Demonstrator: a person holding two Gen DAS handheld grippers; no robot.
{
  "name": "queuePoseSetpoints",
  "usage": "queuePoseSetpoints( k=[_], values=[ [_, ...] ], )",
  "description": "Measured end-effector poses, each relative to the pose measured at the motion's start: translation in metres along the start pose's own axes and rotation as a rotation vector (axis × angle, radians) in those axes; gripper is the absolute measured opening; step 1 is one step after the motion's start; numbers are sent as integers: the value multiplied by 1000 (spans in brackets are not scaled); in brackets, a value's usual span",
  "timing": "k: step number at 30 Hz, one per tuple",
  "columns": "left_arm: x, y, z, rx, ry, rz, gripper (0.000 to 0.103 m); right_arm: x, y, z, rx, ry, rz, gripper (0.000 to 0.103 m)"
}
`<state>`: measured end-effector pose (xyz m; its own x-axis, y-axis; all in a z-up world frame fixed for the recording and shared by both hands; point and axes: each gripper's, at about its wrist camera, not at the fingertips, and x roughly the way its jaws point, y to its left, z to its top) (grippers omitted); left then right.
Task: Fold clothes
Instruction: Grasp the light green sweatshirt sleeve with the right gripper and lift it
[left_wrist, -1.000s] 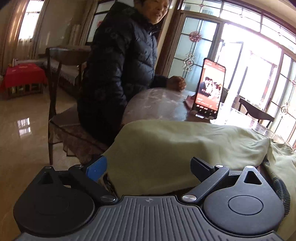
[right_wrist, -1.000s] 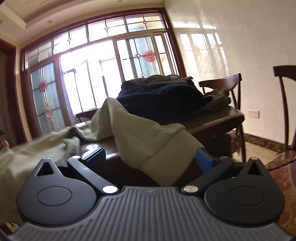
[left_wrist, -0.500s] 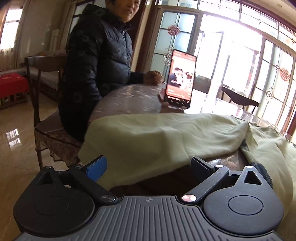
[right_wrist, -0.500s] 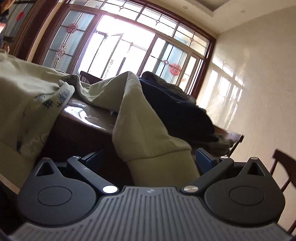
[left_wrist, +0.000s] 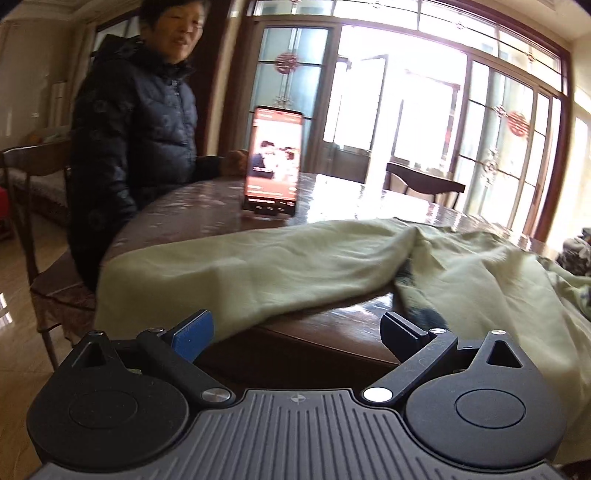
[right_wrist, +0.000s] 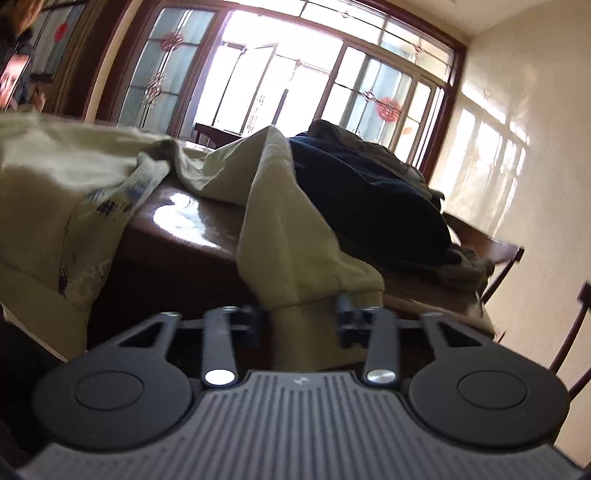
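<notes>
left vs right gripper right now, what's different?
The left gripper is open with nothing between its fingers; the right gripper has closed on the cuff of the green garment's sleeve. The left hangs short of the table edge. Both are the same black build.

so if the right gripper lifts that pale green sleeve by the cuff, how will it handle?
Likely floppy: the sleeve already droops over the table edge in soft folds. The rest of the sweatshirt would probably drag behind, since it lies spread across the table. The ribbed cuff between the right gripper fingers looks thick, so it should grip well.
</notes>
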<state>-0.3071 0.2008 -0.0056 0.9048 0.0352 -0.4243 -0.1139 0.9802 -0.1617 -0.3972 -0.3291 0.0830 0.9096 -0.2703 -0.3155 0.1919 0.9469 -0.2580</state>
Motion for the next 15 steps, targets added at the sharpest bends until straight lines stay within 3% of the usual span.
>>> queuePoseSetpoints(
  k=[5, 13, 15],
  values=[
    [0, -15, -4, 42, 12, -36, 99, 8, -39, 8, 376, -29, 244, 15],
    [2, -26, -9, 70, 23, -64, 99, 21, -101, 21, 979, -75, 635, 15],
    [3, -25, -9, 67, 24, -60, 99, 29, -95, 39, 974, -84, 684, 15]
  ],
)
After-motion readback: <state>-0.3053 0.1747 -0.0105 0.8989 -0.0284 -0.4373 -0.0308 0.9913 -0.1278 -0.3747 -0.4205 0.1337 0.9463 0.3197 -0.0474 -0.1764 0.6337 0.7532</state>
